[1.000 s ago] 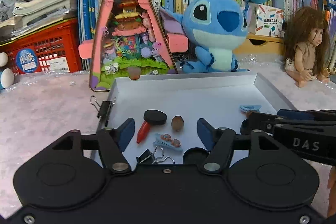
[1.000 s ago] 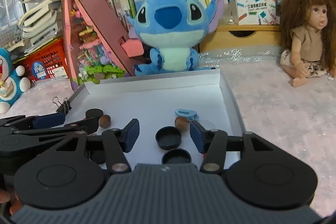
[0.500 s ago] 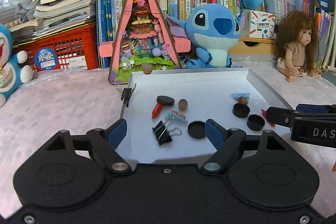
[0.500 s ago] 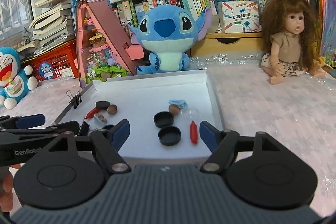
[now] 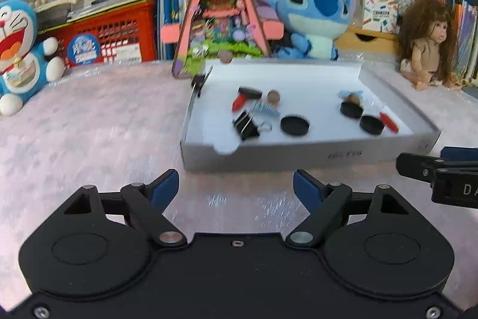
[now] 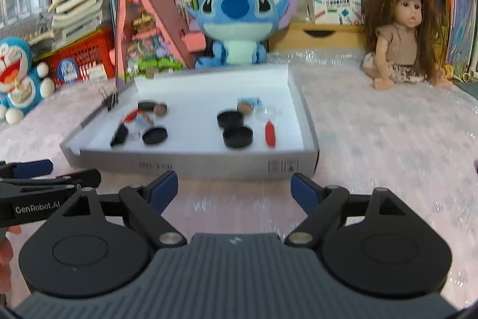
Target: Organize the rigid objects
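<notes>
both tools backed off tray [image 5: 310, 153] — right tool [image 6: 233, 189] opening, left tool [image 5: 236, 186] open, empty.

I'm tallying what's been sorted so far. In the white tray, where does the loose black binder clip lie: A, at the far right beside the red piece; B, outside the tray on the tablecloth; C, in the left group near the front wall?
C: the black binder clip lies inside the white tray, left group, near the front wall.

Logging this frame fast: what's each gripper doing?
Left gripper: open, empty.
Right gripper: jaws opening, nothing between them.
</notes>
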